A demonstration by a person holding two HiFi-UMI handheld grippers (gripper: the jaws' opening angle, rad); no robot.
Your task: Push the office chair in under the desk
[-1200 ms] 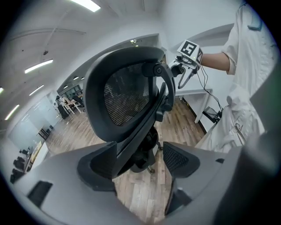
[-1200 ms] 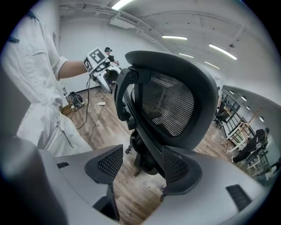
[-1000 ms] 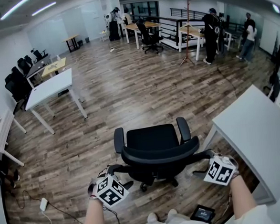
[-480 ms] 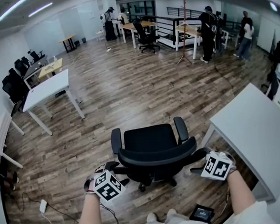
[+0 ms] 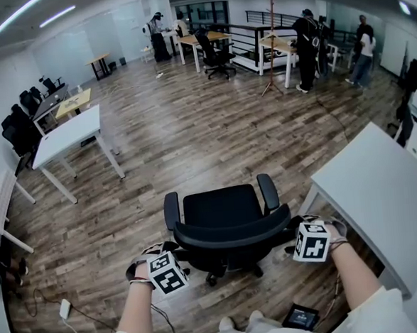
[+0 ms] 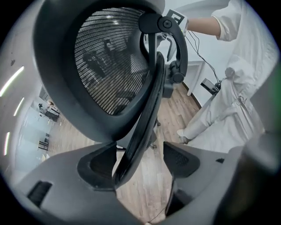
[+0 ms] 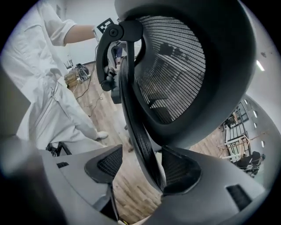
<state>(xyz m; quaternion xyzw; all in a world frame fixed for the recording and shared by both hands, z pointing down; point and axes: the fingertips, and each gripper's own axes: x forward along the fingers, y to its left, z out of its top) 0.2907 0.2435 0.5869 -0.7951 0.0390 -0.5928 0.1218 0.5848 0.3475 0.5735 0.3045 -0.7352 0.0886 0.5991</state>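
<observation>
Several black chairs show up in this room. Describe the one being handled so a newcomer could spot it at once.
Find the big white desk at the head view's right edge. Just left of it, on the wood floor, stands a black mesh-backed chair. Unlike the far chairs, it has the left gripper and right gripper at its backrest, jaws apart around the frame.

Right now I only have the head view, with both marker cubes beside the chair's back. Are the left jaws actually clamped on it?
Observer: No. The left gripper has its jaws apart. The chair's back frame rests against one pad, with a gap beside the other.
Reviewer: And the right?
Observer: The right gripper is open too, with the frame against one pad only.
Reviewer: What is the backrest made of?
Observer: It is a see-through mesh backrest.
</observation>
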